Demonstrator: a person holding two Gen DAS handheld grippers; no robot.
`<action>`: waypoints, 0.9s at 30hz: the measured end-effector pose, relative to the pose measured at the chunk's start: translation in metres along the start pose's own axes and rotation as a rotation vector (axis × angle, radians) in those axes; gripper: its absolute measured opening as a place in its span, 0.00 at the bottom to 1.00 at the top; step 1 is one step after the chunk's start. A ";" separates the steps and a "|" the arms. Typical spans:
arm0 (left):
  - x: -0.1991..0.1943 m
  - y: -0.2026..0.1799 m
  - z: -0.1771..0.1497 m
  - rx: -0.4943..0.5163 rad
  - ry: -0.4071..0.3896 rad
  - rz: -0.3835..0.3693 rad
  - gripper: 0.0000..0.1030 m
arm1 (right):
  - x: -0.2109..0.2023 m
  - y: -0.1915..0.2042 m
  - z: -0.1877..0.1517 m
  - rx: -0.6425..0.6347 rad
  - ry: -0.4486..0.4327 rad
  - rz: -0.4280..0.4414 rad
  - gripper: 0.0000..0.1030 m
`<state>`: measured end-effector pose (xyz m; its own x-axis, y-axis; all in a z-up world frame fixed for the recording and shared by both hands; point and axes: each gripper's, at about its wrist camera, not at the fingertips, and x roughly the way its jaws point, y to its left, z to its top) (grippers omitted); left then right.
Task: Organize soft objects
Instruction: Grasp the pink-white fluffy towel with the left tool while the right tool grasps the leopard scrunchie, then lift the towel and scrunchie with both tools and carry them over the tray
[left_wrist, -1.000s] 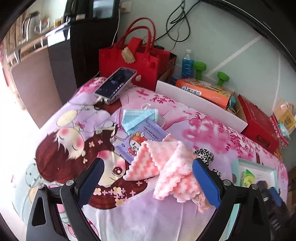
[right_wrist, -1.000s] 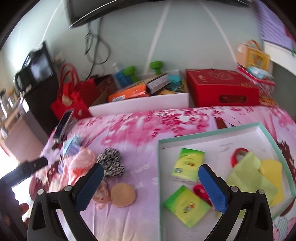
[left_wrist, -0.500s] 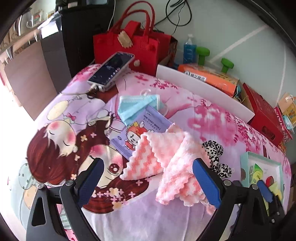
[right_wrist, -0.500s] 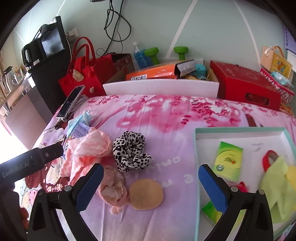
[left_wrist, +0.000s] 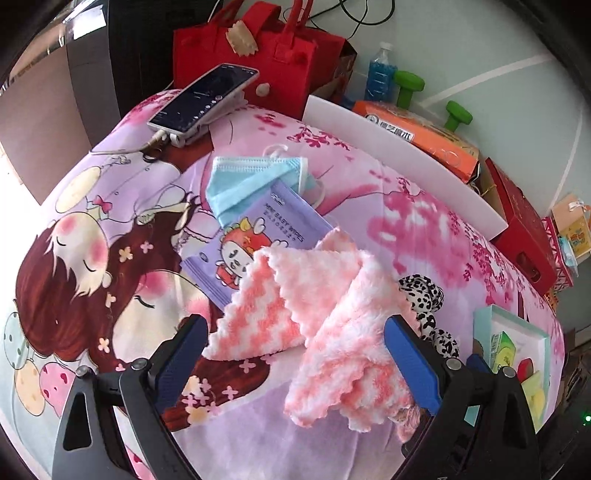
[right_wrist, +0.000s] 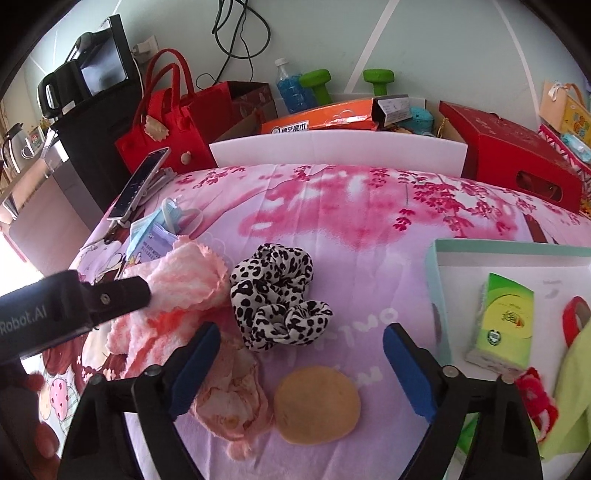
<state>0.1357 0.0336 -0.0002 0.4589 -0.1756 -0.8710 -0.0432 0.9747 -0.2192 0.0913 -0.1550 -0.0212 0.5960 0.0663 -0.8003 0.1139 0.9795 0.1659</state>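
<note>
Hovering over a bed with a pink cartoon bedspread (left_wrist: 92, 266), shown through two wrist views.

Left view, from left to right: a phone (left_wrist: 201, 99) at upper left; a blue face mask (left_wrist: 255, 177) and a purple wipes pack (left_wrist: 258, 240) near centre; below these, a pink-and-white fluffy cloth (left_wrist: 325, 317), crumpled and partly covering the pack. Left gripper (left_wrist: 295, 354) spread wide, framing the cloth at lower centre, gripping nothing. Likely light, limp and grippy; best pinched at a thick fold or bunched ridge, not at a thin scalloped edge.

Right view, from left to right: the same cloth at centre left; a leopard-print scrunchie (right_wrist: 277, 299) at centre, springy and easy to squeeze across its ruffles; a crumpled peach fabric piece (right_wrist: 232, 402) and a flat tan round pad (right_wrist: 317, 404) at lower centre, the pad thin and probably hard to lift off the sheet. Right gripper (right_wrist: 299, 365) wide but closing, empty, scrunchie and pad lying between its fingers. At right, a teal-rimmed tray (right_wrist: 437, 291) with a green tissue pack (right_wrist: 504, 325).
</note>
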 end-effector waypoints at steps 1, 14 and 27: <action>0.001 0.000 0.000 -0.002 0.004 0.001 0.93 | 0.002 0.001 0.000 0.001 0.003 0.005 0.84; 0.025 -0.018 -0.007 0.059 0.081 -0.049 0.33 | 0.009 0.007 -0.001 -0.030 0.019 0.015 0.39; 0.018 -0.015 -0.008 0.041 0.068 -0.075 0.10 | 0.000 0.001 0.001 -0.003 0.020 0.034 0.24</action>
<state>0.1380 0.0145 -0.0159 0.3981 -0.2559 -0.8809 0.0264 0.9631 -0.2678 0.0927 -0.1542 -0.0205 0.5833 0.1029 -0.8057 0.0913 0.9774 0.1909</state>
